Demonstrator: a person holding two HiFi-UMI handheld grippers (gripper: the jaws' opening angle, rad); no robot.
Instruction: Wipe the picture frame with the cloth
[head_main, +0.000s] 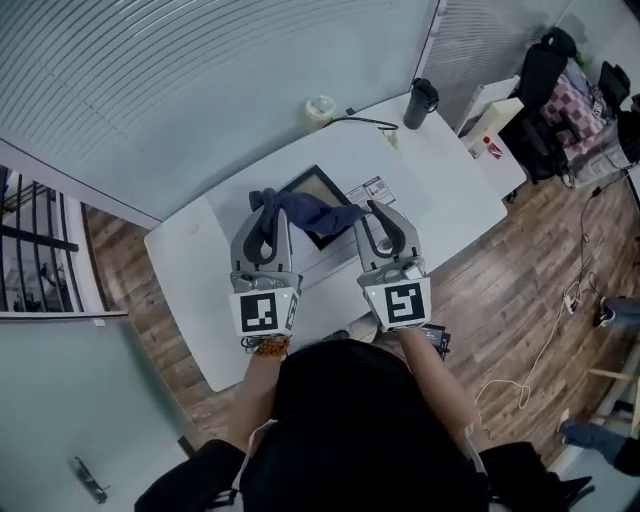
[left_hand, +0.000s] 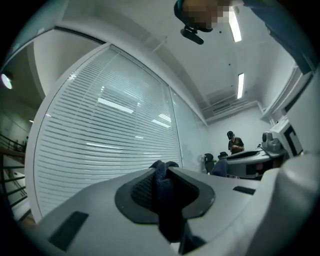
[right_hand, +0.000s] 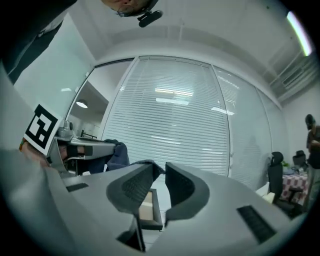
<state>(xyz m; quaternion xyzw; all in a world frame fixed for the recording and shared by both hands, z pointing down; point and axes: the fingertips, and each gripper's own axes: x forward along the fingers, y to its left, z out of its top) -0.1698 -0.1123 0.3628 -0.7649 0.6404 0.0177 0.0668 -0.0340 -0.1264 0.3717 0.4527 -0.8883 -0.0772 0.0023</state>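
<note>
Two grippers meet a dark blue cloth (head_main: 310, 210) mid-frame, above a picture frame (head_main: 318, 186) lying flat on a white table (head_main: 200, 260). One end is clenched by the left gripper (head_main: 266, 203); at the other end, the right gripper (head_main: 372, 210) has its jaws slightly apart. White blinds (head_main: 200, 80) fill the upper left, and a wood floor (head_main: 520, 260) lies at right.

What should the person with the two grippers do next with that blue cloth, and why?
Probably lower both grippers so the cloth meets the picture frame. The left gripper clamps one end in its jaws; the other end reaches the right gripper, grip unclear. The cloth hangs above the frame, apparently not touching.
</note>
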